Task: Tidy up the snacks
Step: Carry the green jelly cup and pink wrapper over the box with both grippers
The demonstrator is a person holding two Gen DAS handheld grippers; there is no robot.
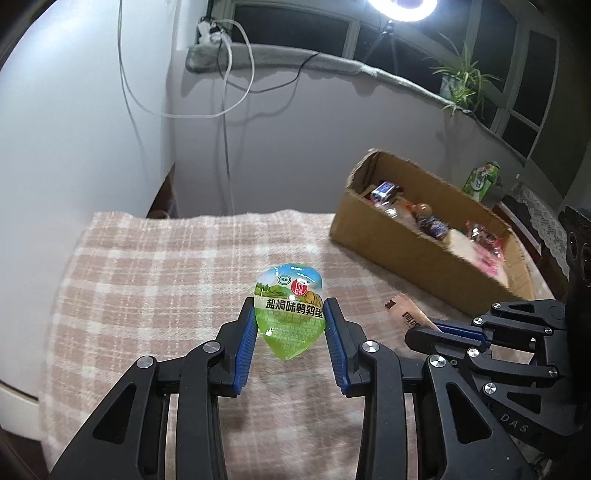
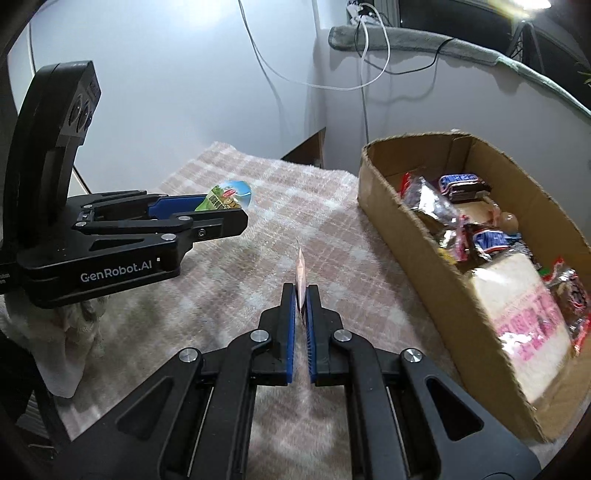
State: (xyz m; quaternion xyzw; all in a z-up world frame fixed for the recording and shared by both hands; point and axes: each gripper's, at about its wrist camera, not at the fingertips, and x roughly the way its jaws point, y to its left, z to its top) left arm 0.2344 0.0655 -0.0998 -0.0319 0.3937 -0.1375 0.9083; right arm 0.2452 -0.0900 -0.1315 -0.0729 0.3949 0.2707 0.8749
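Observation:
My left gripper [image 1: 289, 310] is shut on a green egg-shaped snack pack [image 1: 290, 310] with Chinese print, held above the checked cloth. The same pack [image 2: 225, 197] shows between the left gripper's [image 2: 225, 210] fingers in the right wrist view. My right gripper [image 2: 301, 295] is shut on a thin pink sachet [image 2: 300, 275], seen edge-on and upright. That sachet [image 1: 406, 314] pokes out of the right gripper [image 1: 424, 326] at the lower right of the left wrist view. A cardboard box [image 2: 417, 243] to the right holds several wrapped snacks and a white-and-pink bread bag [image 2: 517, 314].
A pink checked cloth [image 1: 166, 277] covers the table. The cardboard box [image 1: 406, 254] sits at its far right. White cables [image 1: 229, 110] hang down the wall behind. A potted plant [image 1: 461, 81] and a ring light [image 1: 400, 9] stand on the window ledge. A white lace cloth [image 2: 62, 343] bunches at the left.

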